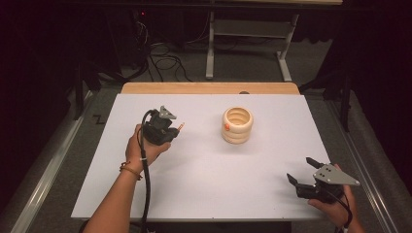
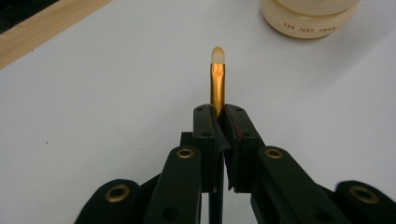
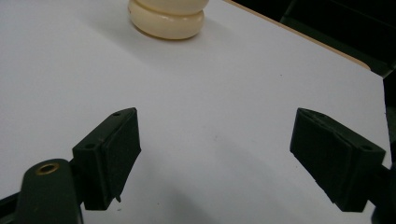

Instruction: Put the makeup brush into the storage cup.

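My left gripper (image 1: pixel 171 131) is shut on a small brush (image 2: pixel 217 86) with a gold ferrule and a pale rounded tip, which sticks out past the jaws (image 1: pixel 180 127). It hovers over the white board, left of a cream ribbed holder (image 1: pixel 237 124) made of stacked rings, with an orange spot on its side. In the left gripper view the holder's base (image 2: pixel 308 21) lies ahead and to the right of the brush tip. My right gripper (image 1: pixel 303 171) rests near the board's front right corner, jaws wide apart with nothing between them (image 3: pixel 215 149). The holder (image 3: pixel 166 18) lies far ahead of it.
The white board (image 1: pixel 209 194) covers a wooden table whose back edge (image 1: pixel 209 88) shows as a tan strip. Beyond it stand a metal frame (image 1: pixel 248 43) and loose cables (image 1: pixel 165 63) on the floor. A black cable (image 1: pixel 145 184) trails from the left gripper along the forearm.
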The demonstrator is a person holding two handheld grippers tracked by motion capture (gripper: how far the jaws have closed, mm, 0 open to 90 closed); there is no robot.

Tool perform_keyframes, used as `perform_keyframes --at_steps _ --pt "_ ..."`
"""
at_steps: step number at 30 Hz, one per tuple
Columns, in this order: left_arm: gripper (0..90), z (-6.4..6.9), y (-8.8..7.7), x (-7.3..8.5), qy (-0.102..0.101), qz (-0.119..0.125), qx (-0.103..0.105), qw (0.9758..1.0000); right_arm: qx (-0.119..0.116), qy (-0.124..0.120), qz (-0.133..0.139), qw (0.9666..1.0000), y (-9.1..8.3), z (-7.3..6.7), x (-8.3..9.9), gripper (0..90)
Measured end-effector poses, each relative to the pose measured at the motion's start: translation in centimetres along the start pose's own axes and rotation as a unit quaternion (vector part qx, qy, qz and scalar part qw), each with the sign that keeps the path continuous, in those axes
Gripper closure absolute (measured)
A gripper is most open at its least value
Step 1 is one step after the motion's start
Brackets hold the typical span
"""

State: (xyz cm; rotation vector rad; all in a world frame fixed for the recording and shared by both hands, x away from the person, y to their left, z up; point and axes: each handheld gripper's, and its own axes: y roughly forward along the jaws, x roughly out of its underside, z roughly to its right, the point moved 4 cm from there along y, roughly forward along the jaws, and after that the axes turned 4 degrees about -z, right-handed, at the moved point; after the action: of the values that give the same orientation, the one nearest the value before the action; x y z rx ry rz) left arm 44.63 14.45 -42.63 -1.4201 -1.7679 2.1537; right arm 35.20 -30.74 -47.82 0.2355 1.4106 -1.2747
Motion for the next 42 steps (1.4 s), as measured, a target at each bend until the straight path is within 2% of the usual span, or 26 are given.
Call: perform_keyframes --at_steps 4,9,15,20,24,34,37,42 --pt "84.4 -0.1 -0.5 0.1 0.006 0.024 -0.001 0.9997 0.007 0.016 0.004 0.9998 -0.2 0.2 0.0 17.0" --pt "84.4 -0.3 -1.0 0.4 0.014 0.046 -0.002 0.9988 0.011 0.019 0.010 0.9997 -0.3 0.4 -0.1 17.0" --pt "84.5 -0.4 -1.9 0.6 0.015 0.084 -0.005 0.9963 0.011 0.016 0.010 0.9998 -0.2 0.3 -0.1 16.9" --pt "84.4 -0.3 -2.7 0.6 0.021 0.122 0.005 0.9923 0.012 0.017 0.009 0.9997 -0.2 0.3 -0.1 16.9" --pt "84.4 -0.3 -3.2 0.5 0.025 0.140 0.005 0.9898 0.013 0.017 0.012 0.9997 -0.2 0.4 -0.1 16.9" --pt "84.4 0.0 -4.1 0.3 0.035 0.171 0.010 0.9845 0.017 0.016 0.011 0.9997 -0.3 0.4 -0.1 16.9" --pt "84.4 0.1 -4.5 0.1 0.034 0.185 0.012 0.9820 0.016 0.017 0.011 0.9997 -0.2 0.4 -0.1 17.0" --pt "84.4 0.4 -5.2 -0.5 0.041 0.198 0.016 0.9792 0.018 0.019 0.011 0.9996 -0.3 0.4 -0.1 16.9"
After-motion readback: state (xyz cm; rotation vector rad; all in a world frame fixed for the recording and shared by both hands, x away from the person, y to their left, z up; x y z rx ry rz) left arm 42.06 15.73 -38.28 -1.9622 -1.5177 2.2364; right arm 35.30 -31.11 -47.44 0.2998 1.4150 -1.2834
